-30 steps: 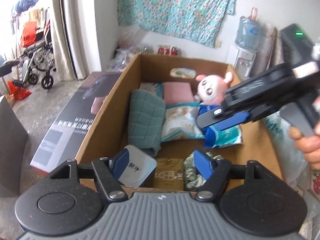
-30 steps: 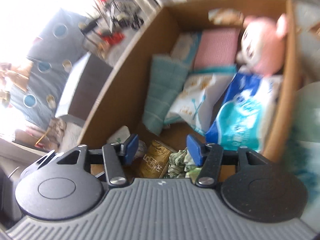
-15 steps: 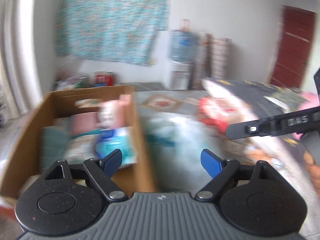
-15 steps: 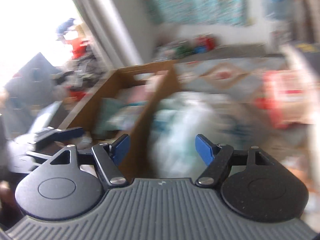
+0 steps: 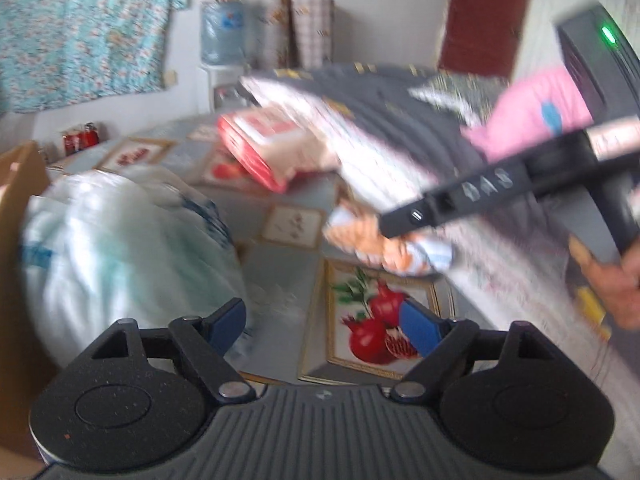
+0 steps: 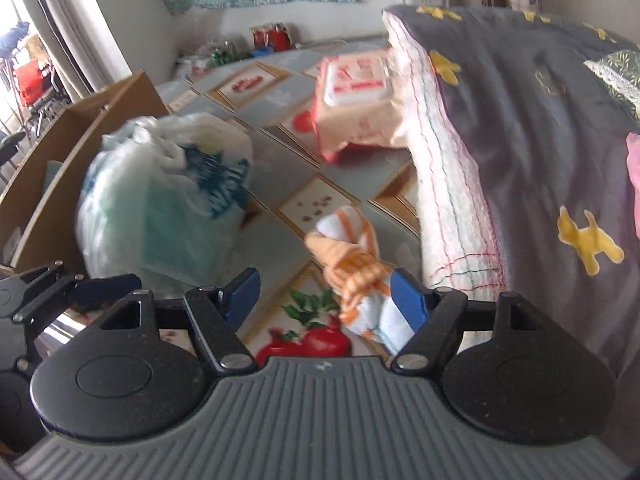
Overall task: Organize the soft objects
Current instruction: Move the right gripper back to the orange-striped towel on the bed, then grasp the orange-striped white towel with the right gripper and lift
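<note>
My left gripper (image 5: 320, 322) hangs over a floor mat with a pomegranate print (image 5: 360, 280); its jaws are closing with nothing between them. My right gripper (image 6: 324, 296) is open, low over an orange-and-white striped cloth roll (image 6: 352, 256), which shows just inside its right finger without being pressed. A red-and-white wipes pack (image 6: 356, 100) leans on a grey quilt (image 6: 520, 140) further back. A white plastic bag with teal contents (image 6: 160, 208) stands beside the cardboard box (image 6: 80, 140). In the left wrist view, the right gripper (image 5: 404, 220) reaches in above the cloth roll (image 5: 384, 244).
A pink soft item (image 5: 532, 116) lies on the quilt. A water dispenser (image 5: 224, 36) and red cans (image 5: 80, 140) stand by the far wall, under a flowered hanging cloth (image 5: 80, 28). A person's hand (image 5: 616, 284) holds the right gripper's handle.
Both views have swung right, away from the filled cardboard box to the mat beside the quilt. Both grippers' jaws stand wider apart than a second ago.
</note>
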The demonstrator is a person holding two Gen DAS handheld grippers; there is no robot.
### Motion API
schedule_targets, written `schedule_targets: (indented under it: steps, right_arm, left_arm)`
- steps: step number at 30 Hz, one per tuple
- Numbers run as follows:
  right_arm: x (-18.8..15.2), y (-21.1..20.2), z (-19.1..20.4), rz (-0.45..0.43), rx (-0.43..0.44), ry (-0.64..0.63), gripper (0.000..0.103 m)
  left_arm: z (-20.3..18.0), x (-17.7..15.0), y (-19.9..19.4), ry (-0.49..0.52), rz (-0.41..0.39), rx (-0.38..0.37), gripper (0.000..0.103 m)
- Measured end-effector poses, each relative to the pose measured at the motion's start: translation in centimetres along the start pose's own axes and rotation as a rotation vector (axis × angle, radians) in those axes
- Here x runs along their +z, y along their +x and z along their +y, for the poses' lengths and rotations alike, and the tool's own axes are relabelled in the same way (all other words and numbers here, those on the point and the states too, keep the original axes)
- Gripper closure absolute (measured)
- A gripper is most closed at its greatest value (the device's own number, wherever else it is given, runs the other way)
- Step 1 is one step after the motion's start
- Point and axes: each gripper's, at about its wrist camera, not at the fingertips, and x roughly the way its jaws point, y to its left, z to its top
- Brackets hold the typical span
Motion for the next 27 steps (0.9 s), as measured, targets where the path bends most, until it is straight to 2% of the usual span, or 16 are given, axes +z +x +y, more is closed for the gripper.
schedule_targets:
  steps: [4, 6, 10, 14, 17, 23, 27]
  right_arm:
    - [0.4, 3.4, -1.2, 0.042, -0.017, -0.016, 0.033]
    - [0.7, 4.8, -1.3, 0.065, -0.036, -0.029, 0.033]
    - [0.7, 6.7, -2.0, 0.122, -0.022, 0.000, 0.043]
    - [0.5, 6.8, -2.1, 0.129, 0.010, 0.023, 0.053]
    - [0.2, 6.6, -2.4, 0.140, 0.059, 0.076, 0.062]
    - [-1.3, 6.5, -2.0, 0.189, 0.177, 0.203, 0.062]
    - [-2.3, 6.9, -1.1, 0.211, 0.252, 0.284, 0.062]
  left_arm:
    - [-0.5, -0.8, 1.9, 0.002, 0.042, 0.001, 0.021]
    - [0.0, -0.7, 2.6, -0.013, 0.062, 0.001, 0.026]
    - [0.6, -0.5, 3.2, -0.028, 0.069, 0.002, 0.030]
    - [1.0, -0.3, 3.3, -0.039, 0.067, -0.002, 0.032]
    - [1.2, -0.4, 3.0, -0.044, 0.061, -0.013, 0.032]
    - [1.9, -0.8, 1.8, -0.051, 0.056, -0.064, 0.031]
    - [2.4, -1.1, 1.1, -0.057, 0.064, -0.080, 0.026]
